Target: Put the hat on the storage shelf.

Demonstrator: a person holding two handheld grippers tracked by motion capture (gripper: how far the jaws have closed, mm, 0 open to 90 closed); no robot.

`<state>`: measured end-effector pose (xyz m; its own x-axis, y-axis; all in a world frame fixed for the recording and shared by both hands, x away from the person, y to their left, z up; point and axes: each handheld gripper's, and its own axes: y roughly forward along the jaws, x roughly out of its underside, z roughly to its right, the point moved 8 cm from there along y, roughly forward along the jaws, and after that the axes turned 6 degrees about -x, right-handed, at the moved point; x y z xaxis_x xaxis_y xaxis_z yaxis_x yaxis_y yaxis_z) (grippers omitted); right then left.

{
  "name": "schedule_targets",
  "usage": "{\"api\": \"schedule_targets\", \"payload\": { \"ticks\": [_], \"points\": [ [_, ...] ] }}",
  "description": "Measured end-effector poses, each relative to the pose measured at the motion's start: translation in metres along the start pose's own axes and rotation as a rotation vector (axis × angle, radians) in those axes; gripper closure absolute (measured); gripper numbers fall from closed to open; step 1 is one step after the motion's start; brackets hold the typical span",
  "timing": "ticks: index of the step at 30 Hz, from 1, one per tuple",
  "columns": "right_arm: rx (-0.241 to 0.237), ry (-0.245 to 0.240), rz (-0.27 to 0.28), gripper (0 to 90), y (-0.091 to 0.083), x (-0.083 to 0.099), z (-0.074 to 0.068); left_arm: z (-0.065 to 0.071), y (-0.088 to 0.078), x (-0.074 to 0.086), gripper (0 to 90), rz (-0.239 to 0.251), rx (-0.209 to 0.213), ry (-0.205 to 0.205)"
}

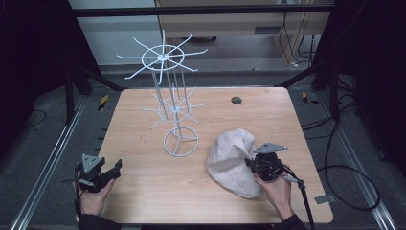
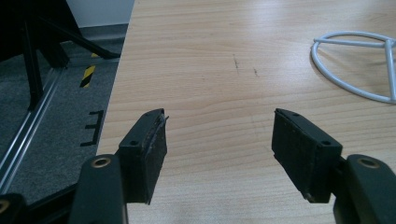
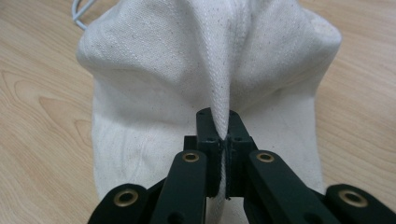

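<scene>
Fabric ridge of the white cloth cap [image 3: 205, 70] sits pinched between the right gripper [image 1: 254, 163]'s jaws — cap lying right of the white wire rack [image 1: 174, 110]; left gripper [image 2: 219, 140], jaws spread and empty, waits farther off, left of that rack.

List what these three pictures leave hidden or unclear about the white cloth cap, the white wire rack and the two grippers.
- White cloth cap: its underside and brim; in the right gripper view its own bunched folds cover them.
- Right gripper: the pinched fabric's depth, hidden between the shut jaws.
- White wire rack: cut off by the left gripper view's right edge.
- Left gripper: jaw detail too small in the high view.
</scene>
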<state>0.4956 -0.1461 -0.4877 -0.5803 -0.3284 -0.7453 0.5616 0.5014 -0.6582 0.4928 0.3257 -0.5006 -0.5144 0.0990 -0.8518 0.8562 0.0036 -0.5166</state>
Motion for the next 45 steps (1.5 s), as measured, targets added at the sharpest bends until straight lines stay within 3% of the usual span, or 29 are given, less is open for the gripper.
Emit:
{"api": "schedule_targets", "payload": {
  "ticks": [4,13,17,34,45],
  "points": [
    [-0.002,-0.008,0.049,88.3,-0.008,-0.007,-0.001,0.0,0.001,0.0,35.6,-0.001,0.0,-0.001],
    [-0.028,-0.017,0.252,88.3,-0.041,-0.035,-0.009,0.0,0.001,0.0,35.7,-0.001,0.0,-0.003],
    [-0.028,-0.028,0.306,88.3,-0.052,-0.044,-0.012,0.0,0.001,0.0,35.7,-0.002,0.002,-0.001],
    [0.0,-0.045,0.458,88.4,-0.091,-0.061,-0.008,0.0,0.0,0.0,35.8,-0.001,0.001,0.001],
    [0.008,-0.078,0.599,88.4,-0.121,-0.077,-0.013,0.0,0.0,0.001,35.8,-0.002,0.002,0.0]
  ]
}}
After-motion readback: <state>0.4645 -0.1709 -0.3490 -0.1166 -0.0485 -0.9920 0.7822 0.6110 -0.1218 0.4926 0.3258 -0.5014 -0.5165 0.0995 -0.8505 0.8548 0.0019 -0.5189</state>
